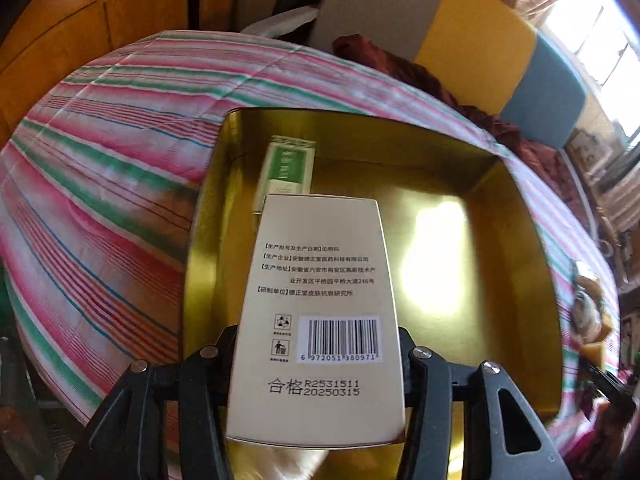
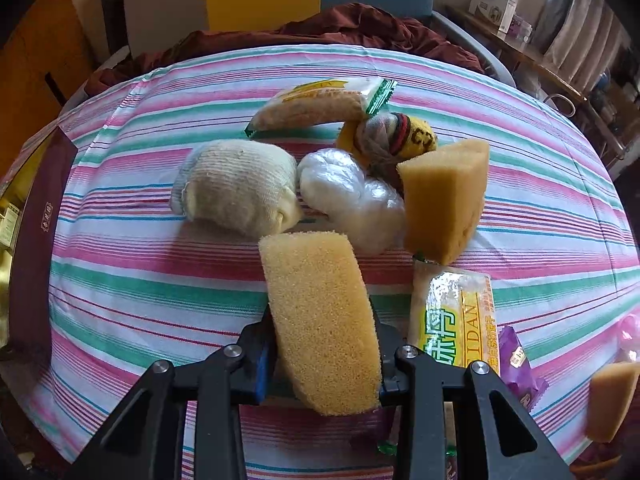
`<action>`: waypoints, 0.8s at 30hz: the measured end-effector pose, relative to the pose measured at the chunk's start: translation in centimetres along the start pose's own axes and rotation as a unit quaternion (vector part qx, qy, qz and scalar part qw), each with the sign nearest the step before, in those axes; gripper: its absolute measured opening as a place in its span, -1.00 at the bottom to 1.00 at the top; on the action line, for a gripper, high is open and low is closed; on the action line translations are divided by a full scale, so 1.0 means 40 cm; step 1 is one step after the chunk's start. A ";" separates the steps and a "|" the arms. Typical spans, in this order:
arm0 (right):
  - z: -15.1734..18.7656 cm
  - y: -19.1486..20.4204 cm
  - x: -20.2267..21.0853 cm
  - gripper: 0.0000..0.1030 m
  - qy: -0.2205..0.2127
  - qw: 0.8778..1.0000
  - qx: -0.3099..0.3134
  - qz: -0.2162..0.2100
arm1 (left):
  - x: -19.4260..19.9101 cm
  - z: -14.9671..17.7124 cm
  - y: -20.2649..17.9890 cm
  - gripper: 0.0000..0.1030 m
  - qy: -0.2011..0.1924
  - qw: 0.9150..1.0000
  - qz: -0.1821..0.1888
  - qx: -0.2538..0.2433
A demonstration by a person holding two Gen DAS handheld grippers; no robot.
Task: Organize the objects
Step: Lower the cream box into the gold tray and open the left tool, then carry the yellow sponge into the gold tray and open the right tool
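My left gripper [image 1: 318, 356] is shut on a beige carton [image 1: 320, 300] with a barcode and holds it over the open gold tin box [image 1: 512, 208]. A green and white carton [image 1: 286, 168] lies inside the box at its far left. My right gripper [image 2: 324, 356] is shut on a yellow sponge [image 2: 320, 320] and holds it above the striped cloth [image 2: 140, 280]. Ahead of it lie a white rolled sock [image 2: 236, 188], a clear plastic bag [image 2: 352, 196], a second sponge [image 2: 444, 196], a yellow patterned sock roll [image 2: 400, 136] and a snack packet [image 2: 320, 104].
The gold box's maroon outer wall [image 2: 36, 220] shows at the left edge of the right wrist view. Another snack packet [image 2: 456, 316], a purple packet [image 2: 520, 364] and a third sponge [image 2: 612, 400] lie at the right. A dark red cloth [image 2: 340, 28] lies behind the table.
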State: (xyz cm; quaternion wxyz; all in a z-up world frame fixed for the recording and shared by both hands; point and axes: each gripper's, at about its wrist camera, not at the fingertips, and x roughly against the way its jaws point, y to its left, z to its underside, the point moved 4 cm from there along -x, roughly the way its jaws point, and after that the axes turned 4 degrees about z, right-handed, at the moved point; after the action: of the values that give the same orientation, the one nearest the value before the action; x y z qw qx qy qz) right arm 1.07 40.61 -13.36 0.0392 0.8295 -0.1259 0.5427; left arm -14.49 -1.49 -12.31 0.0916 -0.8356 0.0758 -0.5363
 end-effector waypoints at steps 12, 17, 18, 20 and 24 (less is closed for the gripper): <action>-0.006 0.000 -0.002 -0.28 0.000 1.000 -0.001 -0.001 | 0.003 -0.004 -0.016 0.42 -0.018 0.999 -0.030 -0.031; -0.003 0.016 0.005 -0.30 -0.004 1.000 0.012 -0.010 | 0.030 0.011 -0.026 0.35 -0.038 0.993 -0.085 -0.074; -0.001 0.025 0.008 -0.30 -0.007 1.000 0.021 -0.012 | 0.038 0.015 -0.024 0.35 -0.038 0.994 -0.072 -0.067; 0.000 0.038 0.015 -0.30 -0.013 0.999 0.031 -0.017 | 0.054 0.022 -0.021 0.36 -0.045 0.996 -0.053 -0.054; 0.000 0.049 0.043 -0.30 -0.027 0.999 0.030 -0.031 | 0.111 0.029 -0.003 0.37 -0.079 0.994 -0.057 -0.050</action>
State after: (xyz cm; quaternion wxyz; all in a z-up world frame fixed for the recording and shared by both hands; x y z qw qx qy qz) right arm 1.24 38.41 -11.94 0.0274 0.8484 -0.0848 0.5218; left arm -11.60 -2.28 -8.83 0.0249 -0.8817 0.0478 -0.4687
